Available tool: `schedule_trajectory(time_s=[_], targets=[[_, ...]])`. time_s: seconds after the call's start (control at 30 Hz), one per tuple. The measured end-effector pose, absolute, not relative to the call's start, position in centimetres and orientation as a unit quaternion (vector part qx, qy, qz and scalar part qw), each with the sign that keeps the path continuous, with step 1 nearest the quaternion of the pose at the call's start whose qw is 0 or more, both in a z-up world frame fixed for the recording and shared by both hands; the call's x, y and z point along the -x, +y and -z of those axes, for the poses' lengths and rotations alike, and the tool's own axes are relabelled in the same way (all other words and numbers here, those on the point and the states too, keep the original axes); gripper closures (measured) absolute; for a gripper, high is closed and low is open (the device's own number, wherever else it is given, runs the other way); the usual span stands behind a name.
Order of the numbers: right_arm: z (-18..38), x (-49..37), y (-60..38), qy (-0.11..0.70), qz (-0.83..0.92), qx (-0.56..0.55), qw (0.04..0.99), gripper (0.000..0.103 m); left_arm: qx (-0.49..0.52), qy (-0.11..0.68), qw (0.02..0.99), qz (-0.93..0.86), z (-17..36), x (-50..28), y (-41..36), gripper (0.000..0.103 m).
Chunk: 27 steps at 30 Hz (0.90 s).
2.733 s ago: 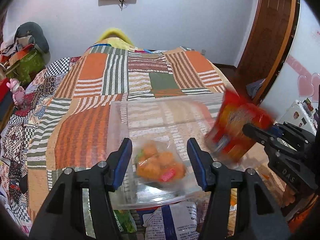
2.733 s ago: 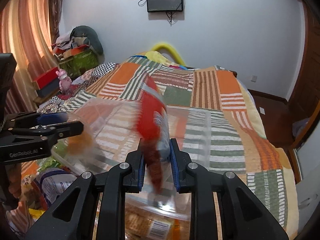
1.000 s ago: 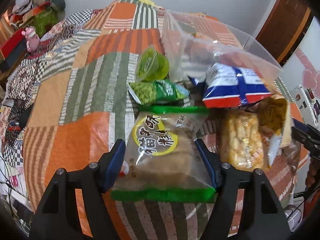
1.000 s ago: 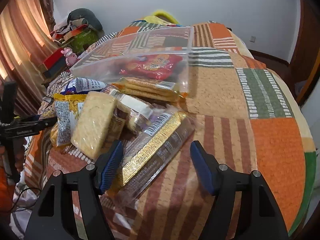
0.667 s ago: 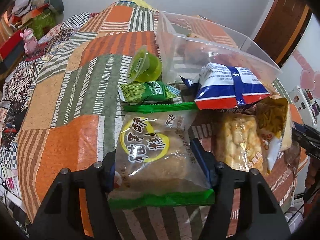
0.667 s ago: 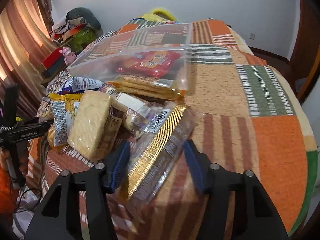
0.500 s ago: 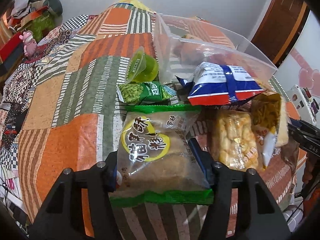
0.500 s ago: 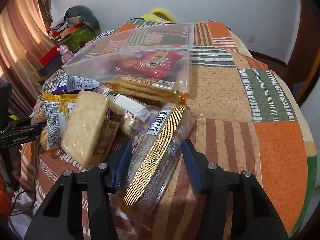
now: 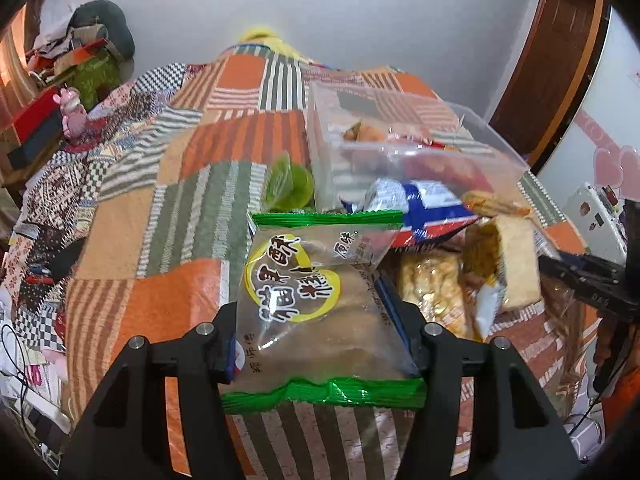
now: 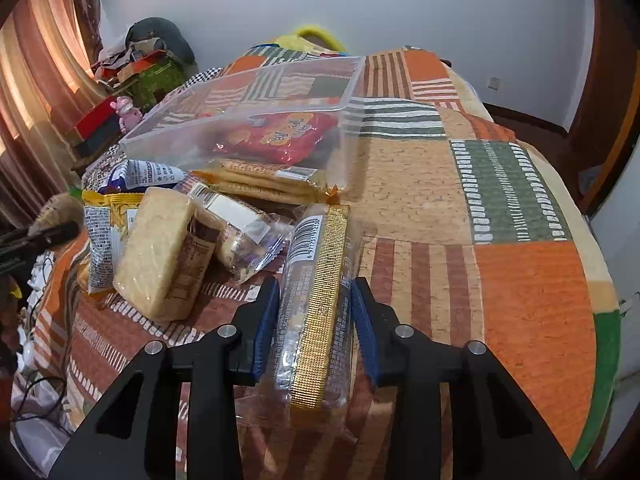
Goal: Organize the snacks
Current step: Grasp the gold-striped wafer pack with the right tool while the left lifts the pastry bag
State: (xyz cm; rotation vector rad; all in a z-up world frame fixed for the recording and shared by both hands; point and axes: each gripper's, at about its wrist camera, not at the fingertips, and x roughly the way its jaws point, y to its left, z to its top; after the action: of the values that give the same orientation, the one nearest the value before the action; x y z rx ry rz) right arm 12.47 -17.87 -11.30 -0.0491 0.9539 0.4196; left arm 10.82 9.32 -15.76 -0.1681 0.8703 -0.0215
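My left gripper (image 9: 312,312) is shut on a clear snack bag with green edges and a yellow ring (image 9: 308,296) and holds it just above the quilt. In the right wrist view my right gripper (image 10: 315,292) has its jaws closing on a gold-striped packet (image 10: 318,304), and both blue pads touch its sides. A clear plastic box (image 9: 424,148) stands beyond, with a red bag (image 10: 280,136) inside. The right gripper (image 9: 592,284) shows at the right edge of the left wrist view.
Loose snacks lie before the box on the patchwork quilt (image 10: 520,280): a blue-and-white bag (image 9: 420,204), green jelly cups (image 9: 288,188), a pale cracker block (image 10: 160,256), a long biscuit pack (image 10: 264,180). Clutter and a pink toy (image 9: 72,116) sit at the left.
Both grippers narrowed onto their packets. The left one rose with the green-edged bag. The right one stayed in place as its pads came against the gold-striped packet.
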Motion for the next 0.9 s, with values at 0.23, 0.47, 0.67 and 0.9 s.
schedule_trajectory(time_s=[0.23, 0.47, 0.67, 0.9], targets=[[12.3, -12.7, -17.1, 0.459, -0.191, 0.022, 0.867, 0.068, 0.077, 0.400, 0.913, 0.014, 14.0, -11.2, 8.8, 0.047], [10.4, -12.1, -19.0, 0.435, -0.175, 0.005, 0.883, 0.070, 0.075, 0.367, 0.927, 0.022, 11.4, -12.5, 7.8, 0.047], [7.4, -12.5, -19.9, 0.395, -0.168, 0.001, 0.903, 0.070, 0.072, 0.338, 0.938, 0.033, 9.2, -14.4, 7.0, 0.047], [4.9, -14.2, -19.0, 0.351, -0.184, -0.005, 0.918, 0.070, 0.059, 0.321, 0.944, 0.042, 7.9, -17.4, 5.9, 0.046]])
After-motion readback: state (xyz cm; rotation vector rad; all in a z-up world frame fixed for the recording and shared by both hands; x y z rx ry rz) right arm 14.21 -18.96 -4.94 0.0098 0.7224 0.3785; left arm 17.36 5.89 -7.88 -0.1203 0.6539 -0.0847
